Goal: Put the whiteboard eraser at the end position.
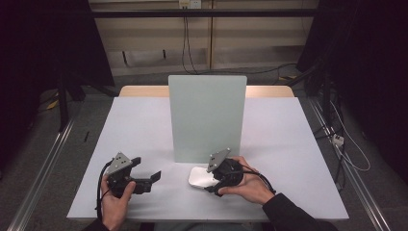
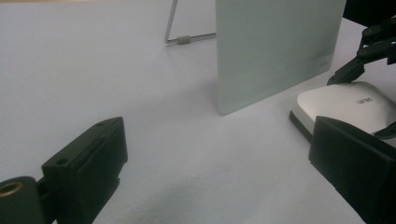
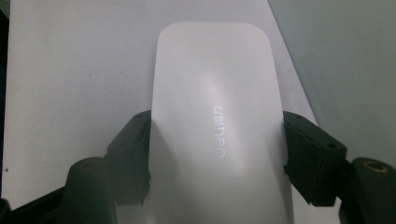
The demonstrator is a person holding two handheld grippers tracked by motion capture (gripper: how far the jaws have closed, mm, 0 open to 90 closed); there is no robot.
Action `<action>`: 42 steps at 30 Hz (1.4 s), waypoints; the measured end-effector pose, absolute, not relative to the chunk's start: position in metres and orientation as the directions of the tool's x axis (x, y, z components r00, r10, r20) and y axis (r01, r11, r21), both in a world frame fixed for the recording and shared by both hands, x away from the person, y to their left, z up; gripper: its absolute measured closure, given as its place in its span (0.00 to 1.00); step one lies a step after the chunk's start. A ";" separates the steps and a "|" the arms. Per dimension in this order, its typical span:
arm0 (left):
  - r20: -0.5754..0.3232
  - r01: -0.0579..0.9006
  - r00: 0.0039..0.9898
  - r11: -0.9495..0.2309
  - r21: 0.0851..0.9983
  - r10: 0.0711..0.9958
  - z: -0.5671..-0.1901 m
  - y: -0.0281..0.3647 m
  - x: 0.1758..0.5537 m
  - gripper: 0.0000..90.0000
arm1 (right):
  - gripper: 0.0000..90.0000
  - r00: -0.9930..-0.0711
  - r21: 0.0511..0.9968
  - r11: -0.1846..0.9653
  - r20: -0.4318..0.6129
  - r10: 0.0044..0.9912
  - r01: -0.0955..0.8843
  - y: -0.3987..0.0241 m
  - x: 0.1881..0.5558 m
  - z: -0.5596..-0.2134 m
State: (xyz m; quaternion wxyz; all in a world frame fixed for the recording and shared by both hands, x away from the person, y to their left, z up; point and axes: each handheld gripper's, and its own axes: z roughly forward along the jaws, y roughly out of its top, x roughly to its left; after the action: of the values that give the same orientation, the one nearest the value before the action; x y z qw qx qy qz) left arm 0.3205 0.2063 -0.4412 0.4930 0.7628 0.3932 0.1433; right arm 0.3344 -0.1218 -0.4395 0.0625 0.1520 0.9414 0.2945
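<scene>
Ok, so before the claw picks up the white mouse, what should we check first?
1. Right claw around the white mouse: ok, one jaw sits on each side of it.
2. Jaws squeezing it firmly: cannot tell, they look right against the sides.
3. Mouse flat on the table: ok, it seems to lie flat.
4. Room beside the upright board: not ok, the mouse lies right at its foot, so lift carefully.
5. Left claw out of the way: ok, it is open and holds nothing, off to the mouse's left.
6. Grip centred: ok, the jaws sit level across the mouse's width.
</scene>
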 end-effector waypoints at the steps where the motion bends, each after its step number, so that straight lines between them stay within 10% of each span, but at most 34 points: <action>1: -0.169 0.459 0.650 -0.205 0.865 0.741 -0.441 0.206 0.320 0.05 | 0.35 -0.946 0.574 0.779 -0.026 0.323 0.250 -0.122 0.335 -0.440; 23: -0.174 0.465 0.642 -0.199 0.863 0.746 -0.442 0.206 0.321 0.05 | 0.33 -0.935 0.608 0.739 0.012 0.356 0.289 -0.126 0.336 -0.444; 42: -0.177 0.472 0.642 -0.202 0.858 0.746 -0.443 0.206 0.322 0.05 | 0.09 -0.908 0.654 0.683 0.018 0.418 0.327 -0.131 0.336 -0.442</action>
State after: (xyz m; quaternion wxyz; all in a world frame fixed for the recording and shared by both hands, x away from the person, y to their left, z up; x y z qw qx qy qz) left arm 0.3222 0.2056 -0.4429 0.4892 0.7625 0.3995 0.1403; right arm 0.3359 -0.1306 -0.4423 0.0661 0.2035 0.9148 0.3425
